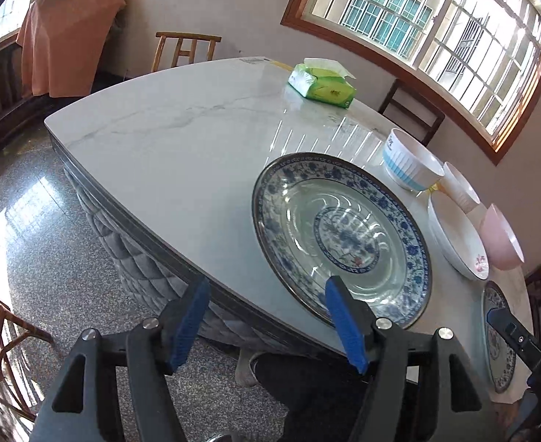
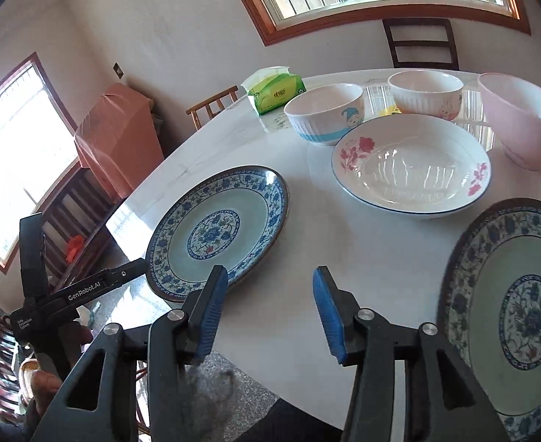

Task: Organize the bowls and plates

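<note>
Tabletop: white marble with grey veining, glossy. Green tissue pack near far edge, sheet protruding. Wooden chair behind far side; dark chair under barred window. Orange cloth draped over furniture. Speckled floor.

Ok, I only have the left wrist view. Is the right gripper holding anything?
Observer: No. The right gripper is open, with only bare table between its fingers.
Operator: What's just to its right?
Observer: A second blue-patterned plate lies flat there, with nothing on it.
Operator: And the white bowls at the back, anything inside?
Observer: The blue-striped bowl and the rabbit bowl both look empty.
</note>
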Demonstrator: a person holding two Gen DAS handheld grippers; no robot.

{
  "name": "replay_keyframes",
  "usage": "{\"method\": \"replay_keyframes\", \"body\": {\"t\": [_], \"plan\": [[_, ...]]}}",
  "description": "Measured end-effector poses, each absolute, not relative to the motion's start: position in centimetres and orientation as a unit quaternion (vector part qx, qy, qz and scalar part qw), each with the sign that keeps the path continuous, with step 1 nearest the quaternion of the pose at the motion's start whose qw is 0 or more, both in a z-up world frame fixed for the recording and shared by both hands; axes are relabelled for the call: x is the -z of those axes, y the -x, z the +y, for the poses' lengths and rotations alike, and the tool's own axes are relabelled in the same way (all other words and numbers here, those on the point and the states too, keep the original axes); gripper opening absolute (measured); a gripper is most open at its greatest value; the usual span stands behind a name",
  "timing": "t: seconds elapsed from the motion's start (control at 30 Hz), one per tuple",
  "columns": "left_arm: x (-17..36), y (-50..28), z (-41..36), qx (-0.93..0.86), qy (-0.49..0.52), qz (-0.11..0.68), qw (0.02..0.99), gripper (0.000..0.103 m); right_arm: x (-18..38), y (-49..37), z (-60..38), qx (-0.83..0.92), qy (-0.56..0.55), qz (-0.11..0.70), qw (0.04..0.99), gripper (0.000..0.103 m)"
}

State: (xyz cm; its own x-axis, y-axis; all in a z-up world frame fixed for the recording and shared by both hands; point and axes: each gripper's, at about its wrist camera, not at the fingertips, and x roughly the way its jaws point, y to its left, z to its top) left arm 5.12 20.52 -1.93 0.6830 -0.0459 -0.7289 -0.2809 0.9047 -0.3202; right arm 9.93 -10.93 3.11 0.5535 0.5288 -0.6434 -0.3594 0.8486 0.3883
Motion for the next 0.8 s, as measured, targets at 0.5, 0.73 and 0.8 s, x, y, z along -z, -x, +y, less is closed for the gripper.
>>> {"method": "replay_keyframes", "body": {"t": [0.5,0.73,0.8], "plan": [[-0.2,-9.4,-0.3,0.131,0.038,0.443,0.886,0.067,-3.5,-4.5,-32.8,-0.045,-0.182,0.388,0.902,0.056],[1.3,-13.1,-3.4,0.187,0.075,0.483,0.852,0.067,-1.0,-5.3,-34.7,-0.062,-0.204,0.407,0.888,0.056],[1.5,-13.5,-4.5,0.195,0.068,0.489,0.847,0.067,-0.6,-5.8,-35.0,-0.073,-0.213,0.411,0.884,0.056]]}}
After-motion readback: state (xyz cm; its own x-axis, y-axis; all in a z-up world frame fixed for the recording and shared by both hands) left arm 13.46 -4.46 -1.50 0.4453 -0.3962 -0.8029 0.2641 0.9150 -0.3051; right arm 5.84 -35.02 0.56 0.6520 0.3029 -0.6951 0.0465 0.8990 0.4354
